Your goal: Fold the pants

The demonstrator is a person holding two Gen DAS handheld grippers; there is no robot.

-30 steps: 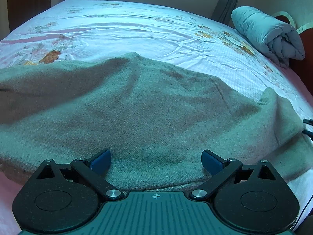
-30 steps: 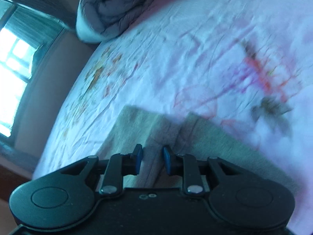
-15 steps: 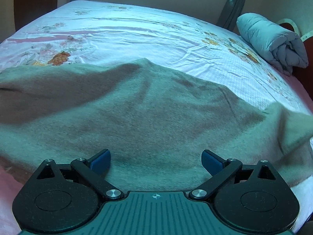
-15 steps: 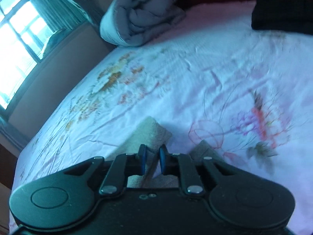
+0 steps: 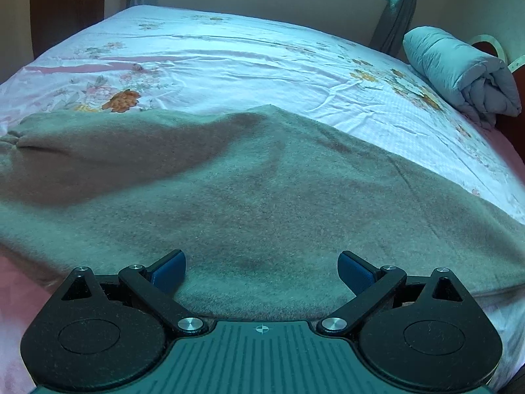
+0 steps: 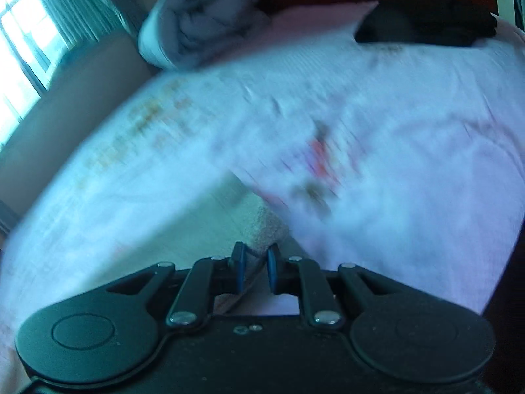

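Observation:
The grey-green fleece pants (image 5: 262, 197) lie spread across the near part of the bed. My left gripper (image 5: 261, 271) hovers over their near edge, wide open and empty. In the right wrist view, which is motion-blurred, my right gripper (image 6: 255, 264) is shut on an edge of the pants (image 6: 267, 226) and holds that corner lifted above the sheet. The rest of the pants stretch away to the lower left (image 6: 183, 229) in that view.
The bed has a white and pink floral sheet (image 5: 229, 59). A rolled grey duvet (image 5: 459, 72) lies at the head end, also in the right wrist view (image 6: 197, 26). A dark folded item (image 6: 426, 23) lies by the headboard. A window (image 6: 23, 42) is on the left.
My right gripper closed on the pants edge and has lifted and swung it, with the view now blurred. The right end of the pants moved out of the left wrist view.

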